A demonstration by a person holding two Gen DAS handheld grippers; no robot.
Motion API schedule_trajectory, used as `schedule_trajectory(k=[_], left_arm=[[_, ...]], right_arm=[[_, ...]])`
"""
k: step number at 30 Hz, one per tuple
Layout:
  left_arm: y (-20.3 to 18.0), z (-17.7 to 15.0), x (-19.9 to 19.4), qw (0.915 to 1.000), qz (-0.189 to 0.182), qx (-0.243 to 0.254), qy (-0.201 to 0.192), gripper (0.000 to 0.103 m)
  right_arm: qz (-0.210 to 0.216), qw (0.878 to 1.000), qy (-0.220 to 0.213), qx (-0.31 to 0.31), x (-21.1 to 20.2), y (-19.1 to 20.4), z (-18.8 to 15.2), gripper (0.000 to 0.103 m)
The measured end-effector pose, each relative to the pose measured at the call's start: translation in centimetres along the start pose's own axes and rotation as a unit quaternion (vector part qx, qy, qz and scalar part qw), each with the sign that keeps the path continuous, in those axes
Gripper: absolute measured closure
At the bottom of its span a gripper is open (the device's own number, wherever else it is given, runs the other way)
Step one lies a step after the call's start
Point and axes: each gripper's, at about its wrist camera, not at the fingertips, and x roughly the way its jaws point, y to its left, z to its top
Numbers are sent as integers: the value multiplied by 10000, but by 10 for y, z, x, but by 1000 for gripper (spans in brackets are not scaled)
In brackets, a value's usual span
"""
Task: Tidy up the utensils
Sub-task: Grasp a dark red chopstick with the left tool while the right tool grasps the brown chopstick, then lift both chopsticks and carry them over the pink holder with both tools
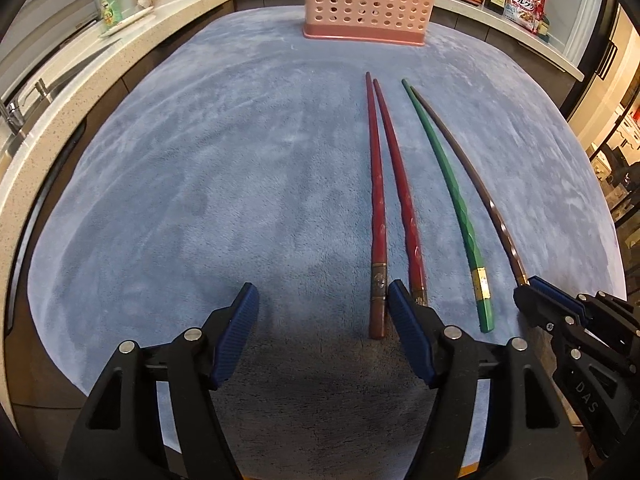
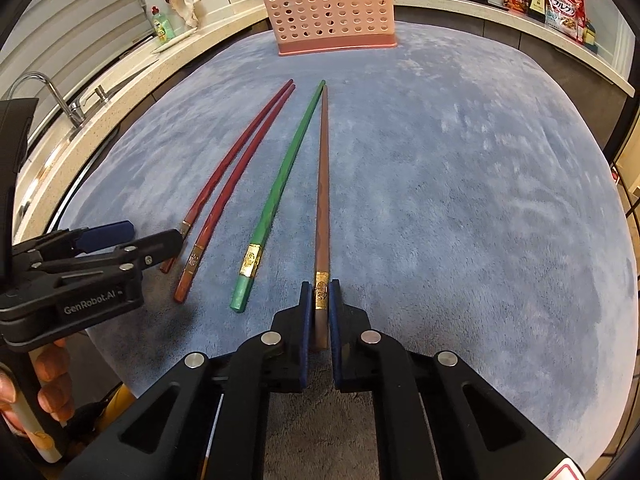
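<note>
- Mat (image 2: 460,200), blue and plush, covers the counter; the pink holder (image 2: 328,12) stands upright at its far edge.
- Chopsticks lie side by side: two red chopsticks (image 1: 384,184), a green chopstick (image 2: 280,188), a brown chopstick (image 2: 322,184).
- Right gripper (image 2: 320,308) is closed narrowly on the brown chopstick's thick end, so pickup looks under way.
- Left gripper (image 1: 322,312) gapes wide, empty, beside the red pair.
- Next move, I judge: lift, tilt upright, carry to the holder.
</note>
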Motion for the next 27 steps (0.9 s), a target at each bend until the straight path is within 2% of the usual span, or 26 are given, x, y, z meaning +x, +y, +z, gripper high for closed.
schedule_trajectory(k=[5,8,10,15,17,27], left_arm=[[-2,-1,2,10000,57,49,-33,41],[-3,-1,2,9999,79,77,-47,45],[-3,-1,1,9999,111,115,-62,51],[-6,0,0,9997,73,214,-64,82],[-6,0,-1,9997,72,237,-58,91],[2,4,-7,10000,-23,76,56,96]], right_arm=[[5,10000,0,8,0,0,0,96],[3,10000,0,10,0,0,-1,96],[1,10000,-1,2,0,0,-1,96],[2,10000,2,6,0,0,-1,96],[3,10000,0,8,0,0,-1,96],[9,9999,-91,71,-9,-3,2,96]])
